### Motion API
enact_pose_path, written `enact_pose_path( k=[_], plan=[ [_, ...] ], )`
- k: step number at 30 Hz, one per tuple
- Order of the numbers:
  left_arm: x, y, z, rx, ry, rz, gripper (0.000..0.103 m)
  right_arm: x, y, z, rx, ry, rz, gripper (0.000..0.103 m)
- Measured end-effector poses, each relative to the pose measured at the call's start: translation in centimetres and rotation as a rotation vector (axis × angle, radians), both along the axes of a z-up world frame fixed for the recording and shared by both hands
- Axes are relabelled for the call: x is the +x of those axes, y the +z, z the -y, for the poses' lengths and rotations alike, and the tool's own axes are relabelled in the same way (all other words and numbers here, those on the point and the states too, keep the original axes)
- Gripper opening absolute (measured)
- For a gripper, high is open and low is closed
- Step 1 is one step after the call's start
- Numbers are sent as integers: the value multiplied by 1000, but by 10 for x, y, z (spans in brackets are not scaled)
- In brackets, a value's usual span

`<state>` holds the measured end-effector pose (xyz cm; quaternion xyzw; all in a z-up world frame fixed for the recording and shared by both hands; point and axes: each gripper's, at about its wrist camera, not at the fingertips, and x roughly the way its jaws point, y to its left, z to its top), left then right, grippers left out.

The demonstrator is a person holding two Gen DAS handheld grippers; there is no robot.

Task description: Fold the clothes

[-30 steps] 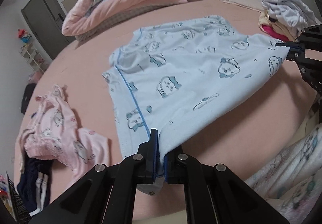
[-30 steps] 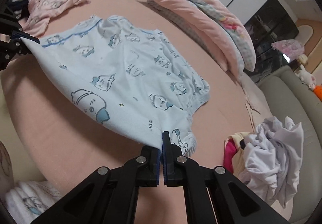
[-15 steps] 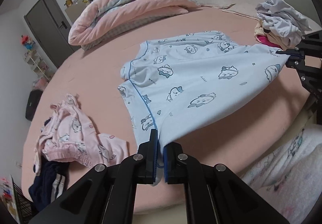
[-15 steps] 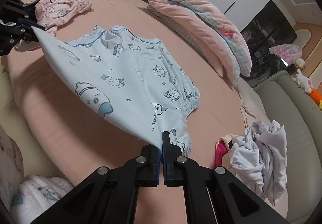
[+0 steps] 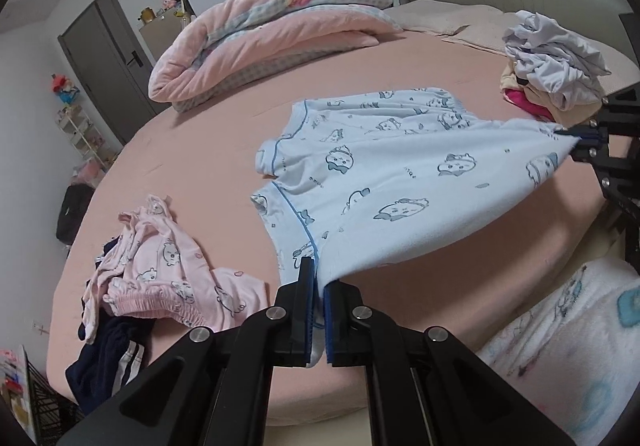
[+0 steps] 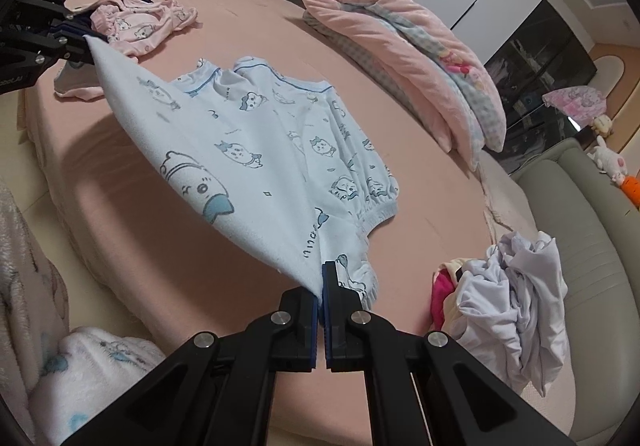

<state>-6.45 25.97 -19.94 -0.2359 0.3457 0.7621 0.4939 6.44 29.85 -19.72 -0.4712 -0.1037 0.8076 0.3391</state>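
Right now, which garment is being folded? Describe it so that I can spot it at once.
On the round pink bed, in front of the rolled pink quilt, lies the light blue garment, its near edge lifted by both grippers. Unlike the pink pyjamas and the white clothes heap, it is spread out, with blue piping.

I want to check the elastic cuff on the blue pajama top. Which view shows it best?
The right wrist view: the gathered cuff lies plainly in view on the bed. In the left wrist view that cuff is far off, foreshortened.
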Motion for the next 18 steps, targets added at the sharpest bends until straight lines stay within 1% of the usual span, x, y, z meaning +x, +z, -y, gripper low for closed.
enact_pose_path(
  k=[5,9,16,18],
  plan=[
    [-7,8,-11,7,20,-14,3,-6,-2,-2,-5,2,5,2],
    [-14,14,-19,18,32,3,3,-9,-2,-8,-30,-6,-6,2],
    [-25,20,-39,-5,34,17,3,-17,3,-20,-59,-16,9,2],
    [-32,23,-45,-7,41,37,3,-20,5,-24,-63,-16,16,2]
  ],
)
